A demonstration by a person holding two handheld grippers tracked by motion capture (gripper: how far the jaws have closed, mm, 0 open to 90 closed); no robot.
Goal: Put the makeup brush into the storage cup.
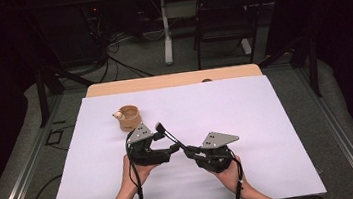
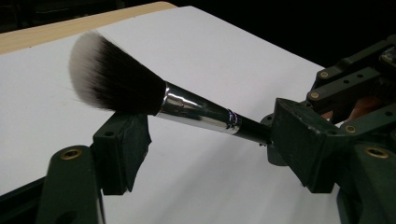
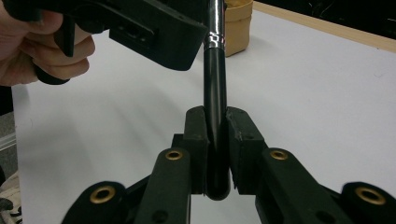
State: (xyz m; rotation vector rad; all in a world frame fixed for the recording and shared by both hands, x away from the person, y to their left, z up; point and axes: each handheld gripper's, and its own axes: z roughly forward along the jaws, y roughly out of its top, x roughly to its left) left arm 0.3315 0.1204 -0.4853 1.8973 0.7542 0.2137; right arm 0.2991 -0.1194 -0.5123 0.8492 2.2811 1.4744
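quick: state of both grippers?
Left gripper: open around the black-handled makeup brush, not clamping.
Right gripper: shut on the brush handle.

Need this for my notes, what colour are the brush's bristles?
Black with white tips on the brush; clearest in the left gripper view.

Two forearms come in from the bottom edge of the frame, each hand holding a black claw just below the centre. The left claw [image 1: 167, 150] sits left of centre, the right claw [image 1: 190, 151] a little lower and to the right, each with a grey three-cornered plate on top. Their tips meet in the middle, and a thin dark brush [image 1: 167, 133] slants up and left from there. Above the left claw, a small tan wooden cup [image 1: 129, 117] stands on the white sheet [image 1: 247, 121] that covers most of the surface [image 1: 172, 81]. A cable trails down from each claw.
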